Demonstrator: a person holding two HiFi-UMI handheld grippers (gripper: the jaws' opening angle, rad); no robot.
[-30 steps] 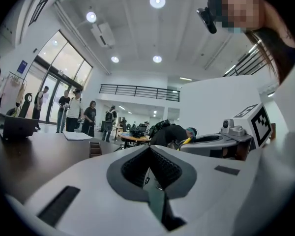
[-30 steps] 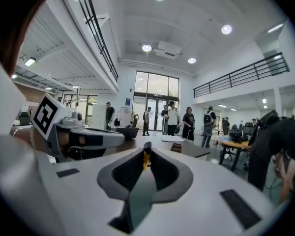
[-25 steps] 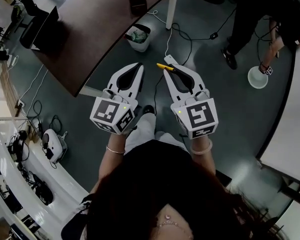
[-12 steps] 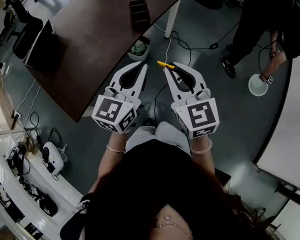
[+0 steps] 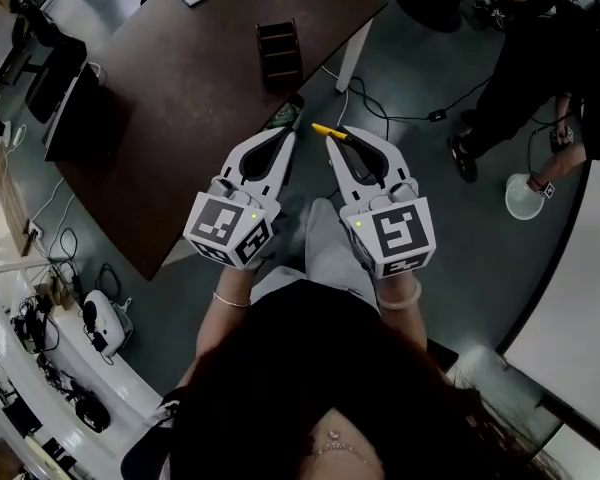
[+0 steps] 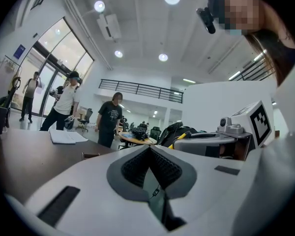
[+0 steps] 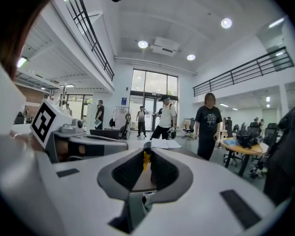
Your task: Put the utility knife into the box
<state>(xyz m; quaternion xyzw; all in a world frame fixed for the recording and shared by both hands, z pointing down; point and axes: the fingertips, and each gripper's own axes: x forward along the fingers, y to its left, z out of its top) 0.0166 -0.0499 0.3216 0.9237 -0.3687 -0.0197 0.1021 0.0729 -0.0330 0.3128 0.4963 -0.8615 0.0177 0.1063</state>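
Direction from knife to box mattered most: the dark divided box (image 5: pixel 278 53) sat on the brown table (image 5: pixel 180 88), ahead and slightly left of our right gripper (image 5: pixel 342 138), which clamped the utility knife (image 5: pixel 326 129). Its slim yellow body lay crosswise, poking left. Our left gripper (image 5: pixel 284 134), pinched together and empty, hovered nearer the box.
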